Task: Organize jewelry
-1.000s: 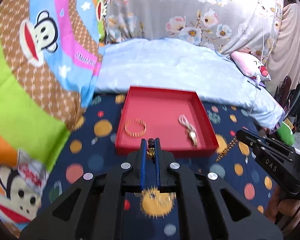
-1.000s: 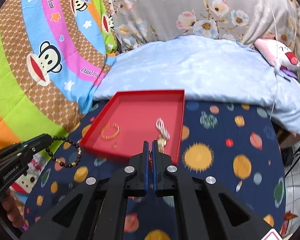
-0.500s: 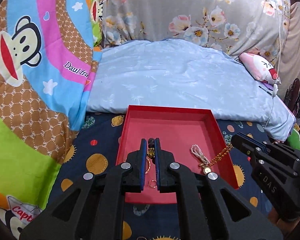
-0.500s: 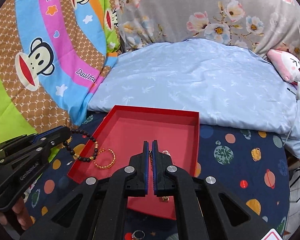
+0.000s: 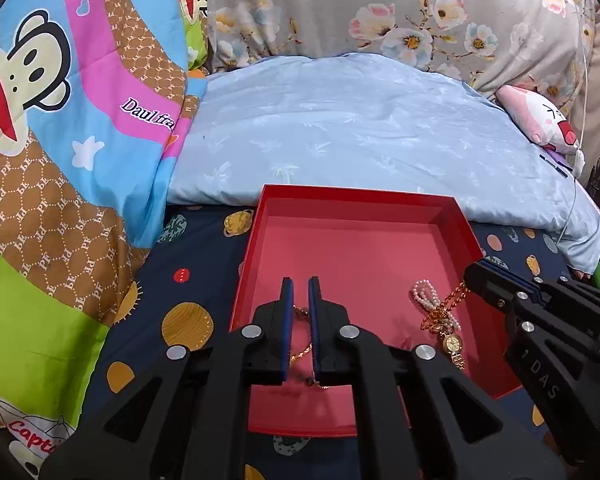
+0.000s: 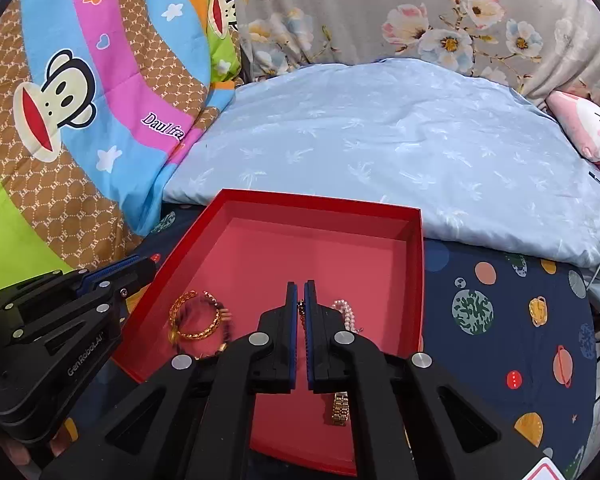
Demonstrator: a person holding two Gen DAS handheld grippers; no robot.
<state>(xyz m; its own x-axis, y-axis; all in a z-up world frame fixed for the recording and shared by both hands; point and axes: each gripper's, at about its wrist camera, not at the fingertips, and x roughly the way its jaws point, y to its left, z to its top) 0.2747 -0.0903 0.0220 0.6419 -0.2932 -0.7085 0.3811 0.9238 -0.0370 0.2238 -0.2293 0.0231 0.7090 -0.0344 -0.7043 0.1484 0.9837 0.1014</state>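
- The bed is covered with a navy sheet [image 6: 500, 320] printed with planets. A light-blue quilt [image 5: 360, 132] lies behind it and a bright monkey blanket [image 5: 60, 140] at the left.
- A red tray [image 5: 356, 204] lies flat on the navy sheet, with its far edge close to the light-blue quilt. All the jewelry that can be seen is in the near half of the tray.
- The left gripper [image 5: 300, 292] hangs over the near left part of the tray. Its jaws stand a narrow gap apart and hold nothing.
- The right gripper [image 6: 301, 292] is over the near right part of the tray. Its jaws are almost closed and pinch the top end of a gold chain [image 5: 446, 306].
- The gold chain hangs from the jaws, and its lower end reaches the pile on the tray floor.
- A gold bracelet [image 6: 196, 320] lies on the tray floor just under the left gripper. A dark beaded ring [image 6: 226, 330] appears around it, but it is blurred, so I cannot tell if it rests flat.
- A pearl strand [image 5: 420, 294] lies in the near right part, touching the chain.
- A small gold watch [image 5: 452, 344] lies just beside the pearls, nearer to the camera.
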